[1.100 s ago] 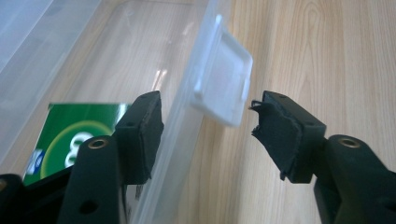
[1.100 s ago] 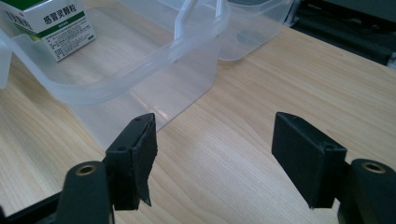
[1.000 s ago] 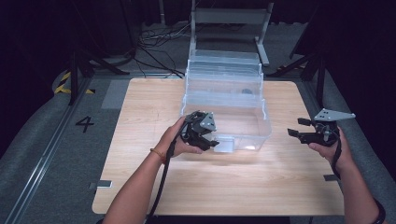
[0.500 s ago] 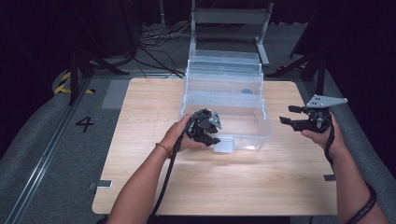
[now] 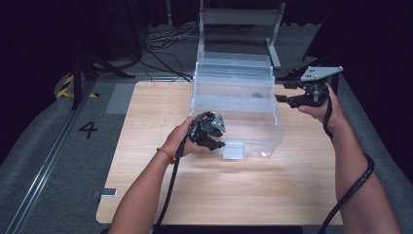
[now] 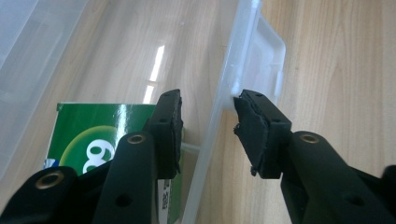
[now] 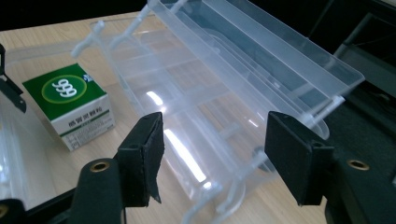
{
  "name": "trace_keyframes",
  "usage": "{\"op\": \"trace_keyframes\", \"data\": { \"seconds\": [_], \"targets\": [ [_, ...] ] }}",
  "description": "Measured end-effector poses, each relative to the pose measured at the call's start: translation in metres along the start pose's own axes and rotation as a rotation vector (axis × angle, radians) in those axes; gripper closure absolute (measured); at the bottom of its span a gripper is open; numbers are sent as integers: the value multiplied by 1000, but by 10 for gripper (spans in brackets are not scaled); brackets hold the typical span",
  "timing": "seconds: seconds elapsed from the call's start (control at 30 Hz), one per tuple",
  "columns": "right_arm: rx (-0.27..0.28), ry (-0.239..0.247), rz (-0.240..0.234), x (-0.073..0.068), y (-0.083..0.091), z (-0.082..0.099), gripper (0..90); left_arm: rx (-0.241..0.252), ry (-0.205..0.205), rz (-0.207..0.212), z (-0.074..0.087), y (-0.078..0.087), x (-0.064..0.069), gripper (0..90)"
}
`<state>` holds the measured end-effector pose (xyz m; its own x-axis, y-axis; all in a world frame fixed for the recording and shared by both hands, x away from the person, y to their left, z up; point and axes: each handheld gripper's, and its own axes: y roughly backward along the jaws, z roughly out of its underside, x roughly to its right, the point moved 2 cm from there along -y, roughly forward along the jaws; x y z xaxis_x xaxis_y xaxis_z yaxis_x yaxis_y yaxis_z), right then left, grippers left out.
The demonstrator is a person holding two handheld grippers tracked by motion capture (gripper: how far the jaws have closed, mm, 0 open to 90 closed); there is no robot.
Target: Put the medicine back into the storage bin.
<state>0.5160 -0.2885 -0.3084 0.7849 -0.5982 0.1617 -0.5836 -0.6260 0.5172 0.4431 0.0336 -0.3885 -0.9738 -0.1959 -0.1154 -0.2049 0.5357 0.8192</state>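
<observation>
High view first: we see the left gripper (image 5: 214, 134) at the near wall of the clear plastic storage box (image 5: 235, 114), likely steadying it, while the right gripper (image 5: 297, 100) hangs unclenched, holding nothing, off the box's far right corner.

Left gripper view: our jaws have just been closing astride that wall by the latch tab (image 6: 267, 60), pads not plainly pressing. Beyond our inner jaw lies a green carton (image 6: 93, 144).

Right gripper view: ahead stands the raised lid (image 7: 261, 60), blocking a straight reach to the carton.
</observation>
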Motion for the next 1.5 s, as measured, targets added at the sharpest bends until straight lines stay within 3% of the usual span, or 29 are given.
{"op": "trace_keyframes", "data": {
  "seconds": [0.13, 0.2, 0.3, 0.33, 0.43, 0.7, 0.73, 1.0, 1.17, 1.2, 1.27, 1.37, 1.47, 1.5],
  "targets": [
    [-8, 14, -21, 0, -19, -11, 385, 2, 27, 13, 5, 4, -3, 603],
    [-26, 23, -20, -1, -29, -15, 385, 10, 44, 8, 10, 8, -6, 542],
    [-33, 36, -30, -1, -38, -18, 389, -21, 52, -6, 12, 7, -7, 509],
    [-40, 35, -34, -1, -45, -20, 392, -44, 54, 15, 14, 4, -7, 507],
    [-61, 40, -38, 1, -56, -23, 390, -94, 49, 19, 17, 1, -9, 536],
    [-100, 36, -42, 11, -74, -27, 386, -134, 53, 46, 29, -9, -12, 667],
    [-116, 43, -43, 13, -77, -26, 387, -128, 57, 47, 31, -9, -12, 717],
    [-192, 41, -67, 23, -91, -27, 442, -94, 81, 49, 35, -8, -14, 773],
    [-308, 97, -98, 19, -101, -25, 552, -92, 81, 50, 35, -8, -14, 774],
    [-319, 108, -114, 18, -102, -25, 558, -88, 97, 54, 36, -8, -14, 774],
    [-309, 120, -110, 16, -103, -26, 556, -84, 95, 52, 36, -8, -14, 773],
    [-271, 120, -99, 16, -100, -31, 486, -85, 96, 52, 36, -8, -14, 773],
    [-195, 94, -68, 21, -94, -38, 436, -81, 99, 55, 36, -8, -14, 773],
    [-197, 91, -67, 22, -94, -40, 441, -83, 98, 55, 36, -8, -14, 774]
  ]
}}
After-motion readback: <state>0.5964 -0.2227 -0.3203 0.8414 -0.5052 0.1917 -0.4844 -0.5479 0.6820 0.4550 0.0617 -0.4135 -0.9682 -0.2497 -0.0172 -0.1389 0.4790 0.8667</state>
